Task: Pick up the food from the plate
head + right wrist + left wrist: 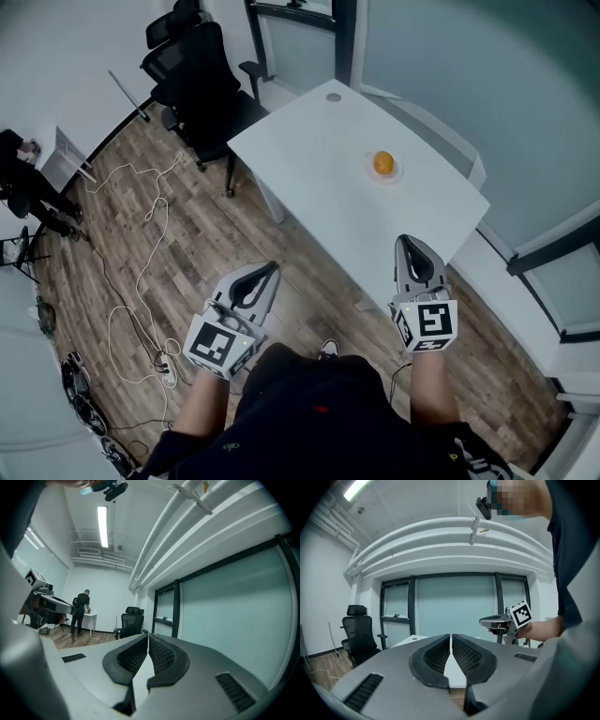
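An orange piece of food [383, 163] rests on a small white plate [397, 175] on the white table [328, 187], toward its far right side. My right gripper [407, 240] hangs over the table's near edge, well short of the plate, its jaws shut with nothing between them. My left gripper [273, 268] is out over the wooden floor to the left of the table, also shut and empty. In the left gripper view, the jaws [450, 636] meet at the tips, and the right gripper [499, 619] shows at the right. The right gripper view shows shut tips [148, 634] only.
A black office chair [202, 75] stands at the table's far left corner. White cables [141, 272] loop over the wooden floor on the left. A person [80, 611] stands at a far desk. A glass wall [469, 75] runs behind the table.
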### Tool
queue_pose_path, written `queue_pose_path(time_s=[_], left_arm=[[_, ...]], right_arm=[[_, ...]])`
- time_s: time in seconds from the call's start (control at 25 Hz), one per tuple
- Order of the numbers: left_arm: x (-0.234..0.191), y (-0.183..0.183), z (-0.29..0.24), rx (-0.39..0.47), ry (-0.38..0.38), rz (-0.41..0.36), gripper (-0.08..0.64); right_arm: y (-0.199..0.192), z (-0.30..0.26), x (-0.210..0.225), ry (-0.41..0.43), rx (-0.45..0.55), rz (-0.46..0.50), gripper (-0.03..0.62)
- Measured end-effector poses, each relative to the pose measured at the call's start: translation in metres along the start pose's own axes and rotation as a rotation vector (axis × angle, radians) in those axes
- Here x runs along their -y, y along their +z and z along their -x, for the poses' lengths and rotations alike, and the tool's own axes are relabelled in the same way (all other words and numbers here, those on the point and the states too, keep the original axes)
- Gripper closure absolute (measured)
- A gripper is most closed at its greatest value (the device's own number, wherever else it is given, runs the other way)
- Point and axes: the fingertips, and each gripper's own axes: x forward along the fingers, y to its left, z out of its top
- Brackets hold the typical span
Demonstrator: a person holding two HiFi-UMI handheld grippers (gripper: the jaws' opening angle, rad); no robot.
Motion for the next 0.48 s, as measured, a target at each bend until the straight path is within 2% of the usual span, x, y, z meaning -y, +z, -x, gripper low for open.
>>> queue_pose_path(time_s=[0.28,0.48], left_arm=[[-0.01,0.007,-0.04,0.009,-0.057,-0.015,0.526],[-0.051,0.006,-0.076,0.017,-0.099,-0.006,0.526]], right_arm=[[-0.005,-0.018,0.022,-0.044,-0.023,0.079,0.568],[0.001,-0.052,0.029,-0.082,-0.028,0.111,0.568]])
